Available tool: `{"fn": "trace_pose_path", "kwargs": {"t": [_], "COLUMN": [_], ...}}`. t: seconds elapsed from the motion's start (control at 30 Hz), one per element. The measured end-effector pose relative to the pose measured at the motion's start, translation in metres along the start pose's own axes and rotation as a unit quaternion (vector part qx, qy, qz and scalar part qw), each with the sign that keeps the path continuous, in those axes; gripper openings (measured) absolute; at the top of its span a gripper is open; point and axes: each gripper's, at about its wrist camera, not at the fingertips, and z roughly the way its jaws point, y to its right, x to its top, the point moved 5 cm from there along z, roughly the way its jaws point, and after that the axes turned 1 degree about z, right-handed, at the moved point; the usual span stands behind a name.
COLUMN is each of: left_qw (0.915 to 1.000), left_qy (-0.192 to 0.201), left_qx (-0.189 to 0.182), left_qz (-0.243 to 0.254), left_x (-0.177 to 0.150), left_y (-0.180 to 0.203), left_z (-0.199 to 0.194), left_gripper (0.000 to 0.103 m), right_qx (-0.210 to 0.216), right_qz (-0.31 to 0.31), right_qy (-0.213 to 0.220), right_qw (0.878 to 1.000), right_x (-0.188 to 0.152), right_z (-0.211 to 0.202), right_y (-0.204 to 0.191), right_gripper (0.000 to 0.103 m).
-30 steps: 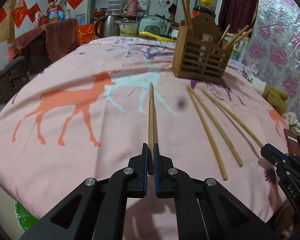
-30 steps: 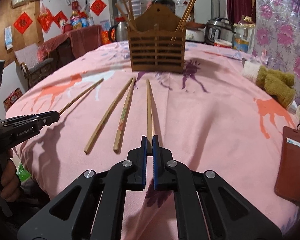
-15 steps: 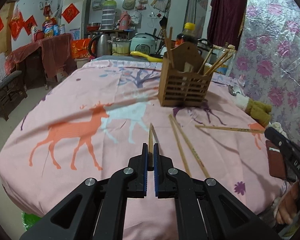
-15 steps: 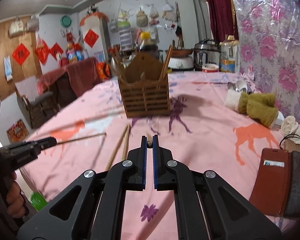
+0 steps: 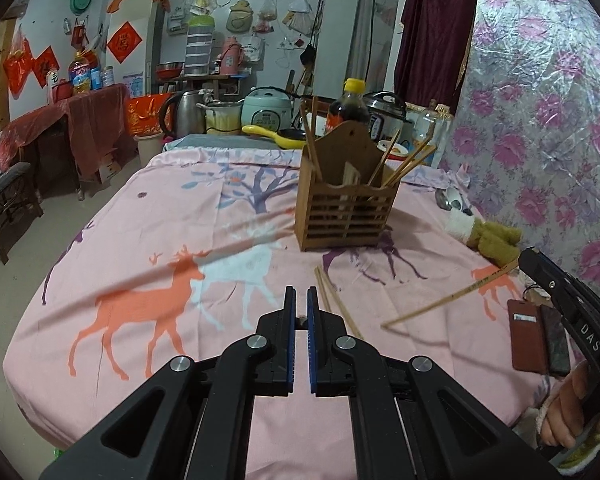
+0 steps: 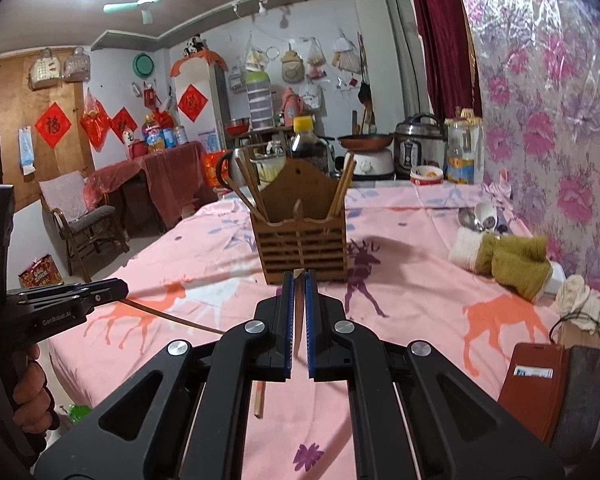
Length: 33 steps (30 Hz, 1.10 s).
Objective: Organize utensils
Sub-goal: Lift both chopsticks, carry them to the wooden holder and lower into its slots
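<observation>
A slatted wooden utensil holder point(image 5: 346, 208) with several chopsticks in it stands mid-table; it also shows in the right wrist view point(image 6: 300, 240). My left gripper point(image 5: 301, 300) is shut on a chopstick, seen end-on between the pads; from the right wrist view that chopstick point(image 6: 172, 318) sticks out from the left gripper point(image 6: 112, 290). My right gripper point(image 6: 299, 280) is shut on a chopstick point(image 6: 298, 312), held above the table; from the left wrist view it point(image 5: 448, 300) slants out of the right gripper point(image 5: 538, 266). Two chopsticks point(image 5: 334, 304) lie on the pink cloth.
A brown wallet and phone point(image 6: 548, 384) lie at the right table edge. A plush toy point(image 6: 508, 256) and spoons point(image 6: 478, 218) lie right of the holder. A soy sauce bottle point(image 5: 350, 104), kettle and rice cookers stand behind. A chair point(image 6: 84, 224) stands left.
Both grippers have lifted their chopsticks off the table and raised them; the views have tilted up and back. Two chopsticks stay on the cloth.
</observation>
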Motion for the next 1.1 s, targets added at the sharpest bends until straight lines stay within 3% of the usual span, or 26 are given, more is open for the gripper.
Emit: {"fn": "trace_pose_path", "kwargs": {"t": [0.67, 1.1], "left_qw": [0.9993, 0.9975], "left_qy": [0.023, 0.053], "left_qx": [-0.008, -0.021], "left_qz": [0.029, 0.040], "left_x": [0.035, 0.085], "left_y": [0.022, 0.027], "left_z": [-0.002, -0.001], "left_gripper": [0.006, 0.006], "right_qx": [0.019, 0.019], "right_qz": [-0.023, -0.023], "right_qy": [0.014, 0.038], "right_qw": [0.999, 0.999], "right_x": [0.027, 0.063], "right_z": [0.009, 0.022], "right_y": [-0.020, -0.024], "right_gripper": [0.006, 0.006]}}
